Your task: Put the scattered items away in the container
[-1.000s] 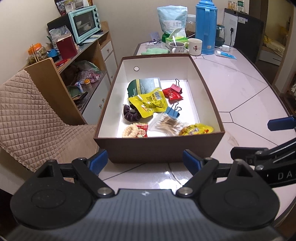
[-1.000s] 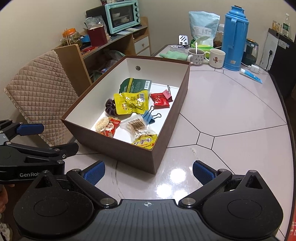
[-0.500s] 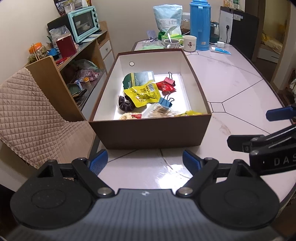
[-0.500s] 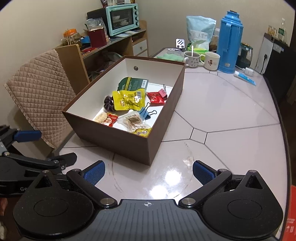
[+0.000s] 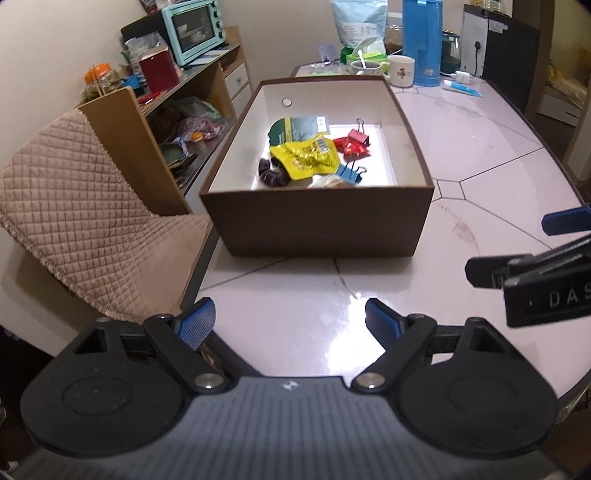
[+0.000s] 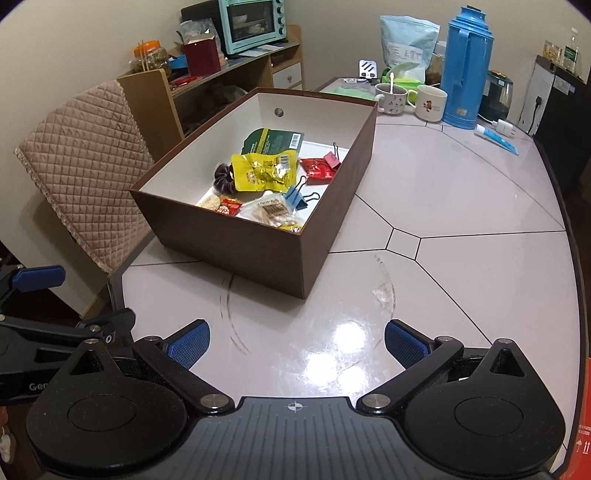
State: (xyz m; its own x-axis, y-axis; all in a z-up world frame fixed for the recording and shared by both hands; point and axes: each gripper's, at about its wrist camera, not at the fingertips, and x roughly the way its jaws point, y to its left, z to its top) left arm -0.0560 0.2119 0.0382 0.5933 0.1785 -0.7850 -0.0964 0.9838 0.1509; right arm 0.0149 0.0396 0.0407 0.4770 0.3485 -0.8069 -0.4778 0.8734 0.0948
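A brown box (image 5: 317, 221) (image 6: 236, 240) with a white inside stands on the pale table. It holds a yellow snack pouch (image 5: 304, 160) (image 6: 264, 171), a green packet (image 5: 295, 129) (image 6: 269, 140), a red sachet (image 5: 351, 146) (image 6: 317, 170), a blue binder clip (image 5: 349, 173) (image 6: 297, 195), a dark scrunchie (image 5: 271, 173) (image 6: 223, 179) and a bag of cotton swabs (image 6: 271, 212). My left gripper (image 5: 290, 319) is open above the table's near edge, well short of the box. Over bare table stands my right gripper (image 6: 295, 341), open and holding nothing.
At the far end of the table (image 6: 461, 206) are a blue thermos (image 6: 465, 70), two mugs (image 6: 430, 103), a pale blue bag (image 6: 404, 44) and a tube (image 6: 496, 138). A chair with a quilted cover (image 5: 74, 192) stands left of the table. Shelves with a mint toaster oven (image 5: 194, 29) line the left wall.
Both grippers have pulled back from the box, which now looks smaller and farther away. The items in the box lie as before, and both grippers stay open.
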